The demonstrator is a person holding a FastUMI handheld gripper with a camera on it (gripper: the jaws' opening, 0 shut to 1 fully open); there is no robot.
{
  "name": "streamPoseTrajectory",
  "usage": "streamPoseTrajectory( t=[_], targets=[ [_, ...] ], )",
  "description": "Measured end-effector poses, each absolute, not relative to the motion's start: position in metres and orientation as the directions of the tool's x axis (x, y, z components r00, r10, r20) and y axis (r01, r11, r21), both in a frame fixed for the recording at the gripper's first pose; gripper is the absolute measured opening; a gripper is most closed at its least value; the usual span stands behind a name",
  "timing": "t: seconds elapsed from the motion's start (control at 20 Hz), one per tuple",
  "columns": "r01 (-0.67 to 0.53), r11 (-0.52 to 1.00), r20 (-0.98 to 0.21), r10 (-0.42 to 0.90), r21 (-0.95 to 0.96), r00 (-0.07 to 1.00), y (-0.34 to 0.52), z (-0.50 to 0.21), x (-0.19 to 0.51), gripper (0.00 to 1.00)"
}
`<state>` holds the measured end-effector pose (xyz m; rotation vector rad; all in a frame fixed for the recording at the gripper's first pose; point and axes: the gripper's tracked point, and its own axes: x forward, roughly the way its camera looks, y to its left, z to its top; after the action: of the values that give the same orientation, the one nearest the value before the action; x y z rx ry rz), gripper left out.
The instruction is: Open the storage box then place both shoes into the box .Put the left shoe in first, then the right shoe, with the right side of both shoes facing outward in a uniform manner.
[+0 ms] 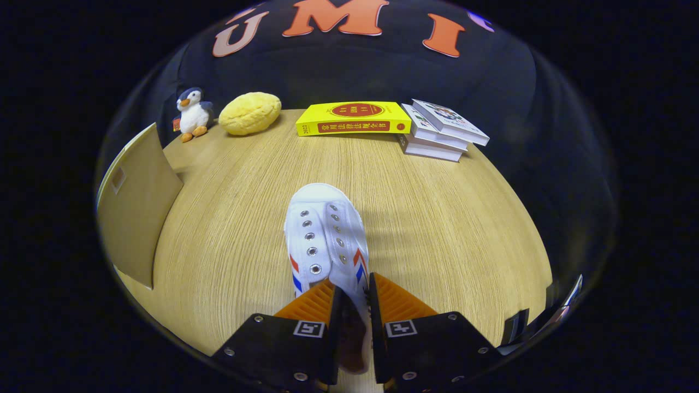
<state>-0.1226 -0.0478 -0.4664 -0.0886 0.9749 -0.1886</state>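
The hand-held gripper (355,305) was clamped on the white shoe (326,234), one side of its collar pinched between both fingers, toe pointing away at frame centre. The tabletop (448,229) lay open on the right. At left stood the box flap (139,202); behind sat books (354,119), cushion (250,113), penguin (192,113).
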Motion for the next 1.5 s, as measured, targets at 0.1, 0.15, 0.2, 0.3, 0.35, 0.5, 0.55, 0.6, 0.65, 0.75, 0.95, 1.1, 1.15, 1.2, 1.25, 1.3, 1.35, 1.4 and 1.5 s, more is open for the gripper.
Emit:
streamPoseTrajectory(
  t=[0.1,0.15,0.2,0.3,0.35,0.5,0.55,0.6,0.65,0.75,0.95,1.1,1.15,1.2,1.25,1.3,1.35,1.4,1.5],
  targets=[
    [0.109,0.986,-0.817,-0.167,-0.127,0.552,-0.049,-0.469,-0.117,0.25],
    [0.087,0.989,-0.818,-0.150,-0.122,0.555,-0.050,-0.471,-0.116,0.25],
    [0.062,0.991,-0.821,-0.134,-0.120,0.554,-0.049,-0.473,-0.116,0.25],
    [0.038,0.994,-0.825,-0.109,-0.105,0.554,-0.048,-0.473,-0.113,0.24],
    [0.048,0.994,-0.828,-0.107,-0.097,0.551,-0.050,-0.472,-0.113,0.24],
    [0.101,0.993,-0.835,-0.106,-0.060,0.540,-0.054,-0.471,-0.107,0.05],
    [0.109,0.993,-0.838,-0.101,-0.050,0.536,-0.052,-0.469,-0.106,0.03],
    [0.121,0.992,-0.839,-0.092,-0.032,0.536,-0.049,-0.465,-0.105,0.02],
    [0.136,0.991,-0.842,-0.076,-0.003,0.534,-0.044,-0.461,-0.104,0.01],
    [0.173,0.983,-0.836,-0.040,0.066,0.547,-0.033,-0.449,-0.098,0.01],
    [0.181,0.978,-0.808,-0.022,0.105,0.588,-0.022,-0.428,-0.088,0.01],
    [0.189,0.980,-0.810,-0.056,0.068,0.583,-0.023,-0.430,-0.086,0.01],
    [0.185,0.981,-0.808,-0.066,0.054,0.585,-0.025,-0.432,-0.086,0.01],
    [0.170,0.985,-0.810,-0.068,0.040,0.582,-0.023,-0.435,-0.086,0.01],
    [0.158,0.987,-0.810,-0.076,0.021,0.582,-0.024,-0.438,-0.086,0.01],
    [0.137,0.991,-0.813,-0.085,-0.006,0.577,-0.024,-0.443,-0.087,0.01],
    [0.121,0.992,-0.818,-0.098,-0.035,0.567,-0.027,-0.448,-0.089,0.01],
    [0.107,0.992,-0.820,-0.113,-0.063,0.560,-0.028,-0.453,-0.091,0.02],
    [0.093,0.990,-0.819,-0.140,-0.106,0.556,-0.030,-0.460,-0.092,0.03]
  ],
)
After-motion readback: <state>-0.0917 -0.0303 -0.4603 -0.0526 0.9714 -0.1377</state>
